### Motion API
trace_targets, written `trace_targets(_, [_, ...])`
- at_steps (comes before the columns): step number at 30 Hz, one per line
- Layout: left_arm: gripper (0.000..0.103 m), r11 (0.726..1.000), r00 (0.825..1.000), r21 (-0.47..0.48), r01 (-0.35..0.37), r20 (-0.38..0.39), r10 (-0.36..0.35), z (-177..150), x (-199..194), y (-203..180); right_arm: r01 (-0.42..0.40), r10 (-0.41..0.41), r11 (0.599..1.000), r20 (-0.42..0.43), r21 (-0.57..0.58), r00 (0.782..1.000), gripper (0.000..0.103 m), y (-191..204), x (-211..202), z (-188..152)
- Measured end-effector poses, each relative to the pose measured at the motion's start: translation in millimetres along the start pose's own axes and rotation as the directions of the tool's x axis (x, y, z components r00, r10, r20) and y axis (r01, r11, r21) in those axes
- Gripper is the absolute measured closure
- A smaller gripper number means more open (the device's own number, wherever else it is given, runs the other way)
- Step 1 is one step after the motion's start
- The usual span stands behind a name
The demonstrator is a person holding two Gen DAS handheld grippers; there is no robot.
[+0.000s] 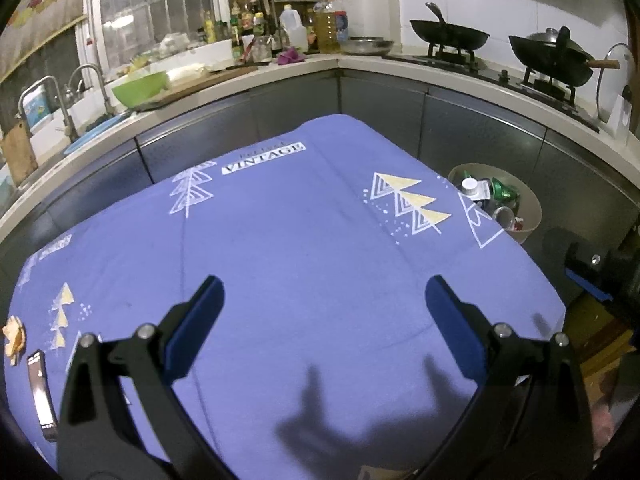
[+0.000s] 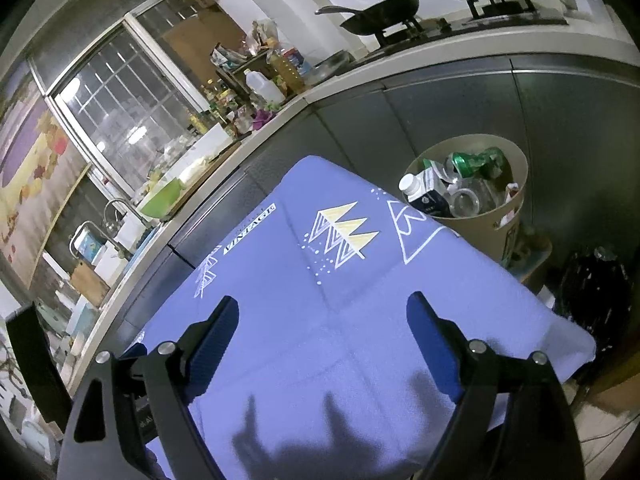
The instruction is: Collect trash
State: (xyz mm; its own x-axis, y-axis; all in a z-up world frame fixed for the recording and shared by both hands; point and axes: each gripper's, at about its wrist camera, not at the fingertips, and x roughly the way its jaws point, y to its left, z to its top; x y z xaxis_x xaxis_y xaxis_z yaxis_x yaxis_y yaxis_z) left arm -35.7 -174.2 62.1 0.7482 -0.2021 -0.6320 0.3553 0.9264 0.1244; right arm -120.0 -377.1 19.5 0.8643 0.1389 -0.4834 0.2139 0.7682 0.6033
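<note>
Both grippers hang over the blue-violet tablecloth printed w/ white-and-yellow triangle trees (image 1: 304, 240), pointing down-and-forward, prob. so each cam keeps the tabletop and the bin in sight at once. Left gripper (image 1: 324, 304): jaws spread wide, nothing btw the blue pads, only bare cloth and their shadow at lower centre. Right gripper (image 2: 322, 320): likewise wide apart and empty. Trash sits in the round beige waste bin (image 1: 532, 216) at right-of-centre in the left view, just past the table's far right corner, against the grey cabinet fronts; placed there, I'd judge, so either hand can drop things over the table edge. It already holds a white-capped dark carton (image 2: 428, 196), a crushed green plastic bottle (image 2: 476, 160) and clear plastic cups, piled near the rim. Left view alone shows what's still on the table: a small crumpled orange-yellow scrap (image 1: 14, 338) and a flat dark rectangular item w/ white print (image 1: 40, 394), both at far lower left edge; can't tell what the latter is. Right view alone looks down into the bin, and shows a black bag-like heap (image 2: 596, 296) at right, on the floor beyond the table.
</note>
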Motion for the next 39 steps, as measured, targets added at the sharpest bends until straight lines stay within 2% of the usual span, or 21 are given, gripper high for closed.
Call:
trace_targets(18, [0.006,0.998,0.997,0.005,0.056,-0.059,-0.056,-3.4,13.3,-9.2,0.004,-0.003,0.999,-0.024,0.042,1.000,0.021,-11.1,6.7,-2.3])
trace_targets(24, [0.006,0.999,0.998,-0.004,0.039,-0.041,-0.039,-3.8,10.6,-8.0,0.005,-0.003,0.998,-0.043,0.062,0.999,0.021,-15.9,11.7,-3.8])
trace_targets(36, [0.006,0.998,0.992,-0.022,0.055,-0.110,-0.057,-3.7,21.9,-1.5,0.008,-0.004,0.999,-0.064,0.054,0.998,0.021,-10.8,19.8,-7.6])
trace_targets(39, [0.006,0.999,0.992,-0.011,0.033,-0.121,-0.034,-2.6,25.6,0.4,0.007,-0.003,0.999,-0.070,0.054,0.998,0.021,-10.8,21.9,-8.1])
